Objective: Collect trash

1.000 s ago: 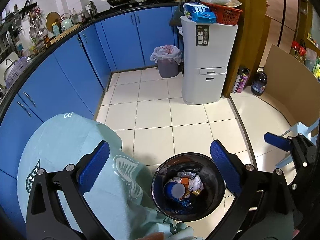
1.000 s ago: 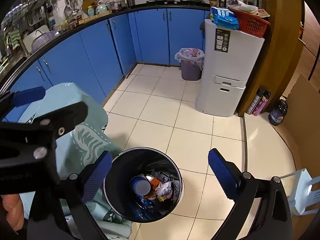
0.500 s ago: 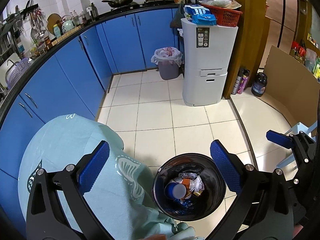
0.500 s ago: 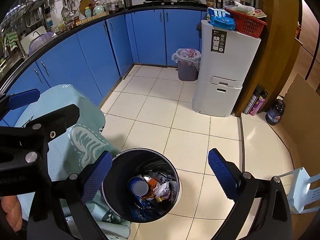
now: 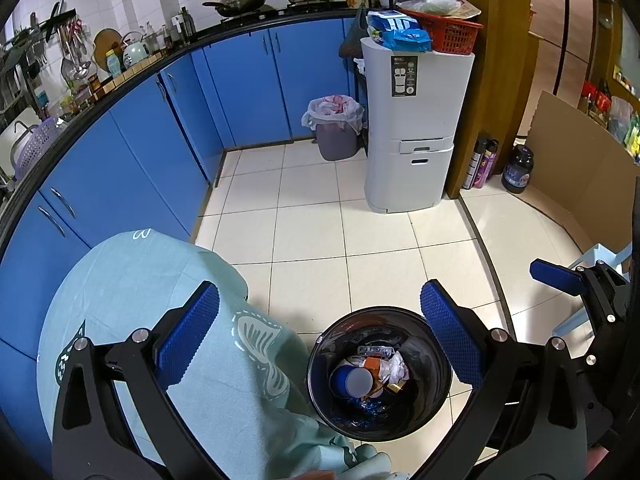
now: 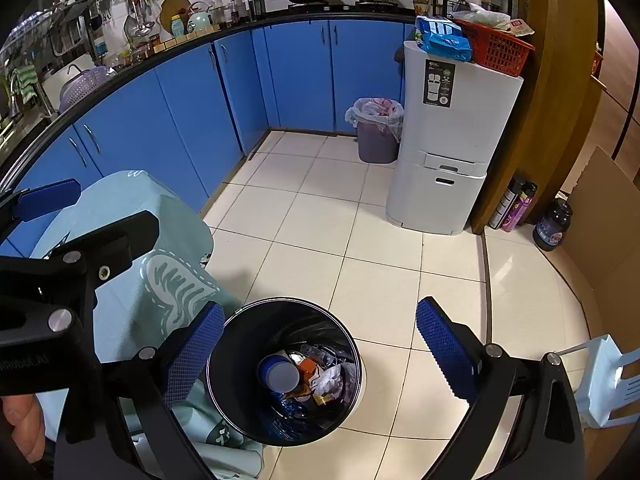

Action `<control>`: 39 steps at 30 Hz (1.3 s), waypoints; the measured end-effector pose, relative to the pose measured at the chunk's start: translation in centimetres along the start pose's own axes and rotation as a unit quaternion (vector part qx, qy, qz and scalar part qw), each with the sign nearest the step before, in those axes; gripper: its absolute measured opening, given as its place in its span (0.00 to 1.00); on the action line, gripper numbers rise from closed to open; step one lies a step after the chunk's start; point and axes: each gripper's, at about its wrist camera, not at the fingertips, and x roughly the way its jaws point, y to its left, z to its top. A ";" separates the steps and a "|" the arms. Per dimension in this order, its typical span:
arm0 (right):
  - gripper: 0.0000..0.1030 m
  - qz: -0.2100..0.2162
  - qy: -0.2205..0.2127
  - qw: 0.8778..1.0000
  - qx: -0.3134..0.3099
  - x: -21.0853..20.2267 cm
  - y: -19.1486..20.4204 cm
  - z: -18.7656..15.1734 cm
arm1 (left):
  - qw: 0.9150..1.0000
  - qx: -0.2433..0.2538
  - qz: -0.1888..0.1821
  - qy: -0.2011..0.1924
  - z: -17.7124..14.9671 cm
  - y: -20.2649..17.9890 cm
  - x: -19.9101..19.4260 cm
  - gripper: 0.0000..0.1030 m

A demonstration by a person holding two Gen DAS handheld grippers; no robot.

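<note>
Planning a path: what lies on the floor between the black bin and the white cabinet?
Only bare floor tiles between black bin and white cabinet, in both views.

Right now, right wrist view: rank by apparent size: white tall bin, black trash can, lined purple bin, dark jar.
1. white tall bin
2. black trash can, inflated by nearness to the camera
3. lined purple bin
4. dark jar

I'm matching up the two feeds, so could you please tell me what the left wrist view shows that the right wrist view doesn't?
Only the left wrist view shows the right gripper at its right edge. Only the right wrist view shows the left gripper, a hand under it, and more of the pale chair. Both show the black bin holding trash, the cloth-covered table, blue cabinets and white unit.
</note>
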 end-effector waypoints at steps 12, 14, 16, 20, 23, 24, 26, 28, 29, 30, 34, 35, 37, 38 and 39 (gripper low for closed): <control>0.91 0.003 -0.004 1.000 -0.003 -0.2 0.2 0.5 | 1.000 0.000 -0.001 0.000 0.0 0.0 -0.1 0.96; 0.91 0.002 -0.004 1.000 -0.003 -0.2 0.2 0.4 | 1.000 0.000 -0.001 0.001 0.0 0.0 0.0 0.96; 0.91 0.003 -0.004 1.000 -0.003 -0.2 0.2 0.4 | 1.000 0.000 -0.001 0.001 -0.1 0.1 0.0 0.96; 0.91 0.002 -0.004 1.000 -0.003 -0.2 0.3 0.4 | 1.000 0.000 -0.001 0.000 -0.1 0.1 0.0 0.96; 0.91 0.002 -0.004 1.000 -0.003 -0.3 0.3 0.4 | 1.000 0.000 -0.001 0.001 -0.1 0.2 0.0 0.96; 0.91 0.002 -0.005 1.000 -0.004 -0.3 0.3 0.5 | 1.000 0.000 -0.001 0.001 -0.1 0.1 -0.1 0.96; 0.91 0.002 -0.004 1.000 -0.003 -0.2 0.4 0.5 | 1.000 0.000 -0.002 0.001 -0.1 0.2 -0.1 0.96; 0.91 0.002 -0.004 1.000 -0.003 -0.3 0.4 0.4 | 1.000 0.000 -0.001 0.001 0.0 0.1 -0.1 0.96; 0.91 0.002 -0.004 1.000 -0.003 -0.3 0.3 0.4 | 1.000 -0.001 -0.002 0.001 -0.1 0.2 -0.1 0.96; 0.91 0.002 -0.004 1.000 -0.003 -0.3 0.3 0.4 | 1.000 -0.001 -0.002 0.001 -0.1 0.2 -0.1 0.96; 0.91 0.002 -0.004 1.000 -0.004 -0.3 0.3 0.4 | 1.000 0.000 -0.002 0.001 0.0 0.2 -0.1 0.96; 0.91 0.002 -0.004 1.000 -0.004 -0.3 0.3 0.4 | 1.000 0.000 -0.001 0.001 0.0 0.2 -0.1 0.96; 0.91 0.002 -0.004 1.000 -0.004 -0.3 0.3 0.5 | 1.000 0.000 -0.002 0.001 0.0 0.2 -0.1 0.96; 0.91 0.003 -0.004 1.000 -0.003 -0.3 0.3 0.5 | 1.000 0.000 -0.002 0.001 0.0 0.1 -0.1 0.96; 0.91 0.003 -0.004 1.000 -0.003 -0.3 0.3 0.5 | 1.000 0.000 -0.001 0.001 0.0 0.2 -0.1 0.96</control>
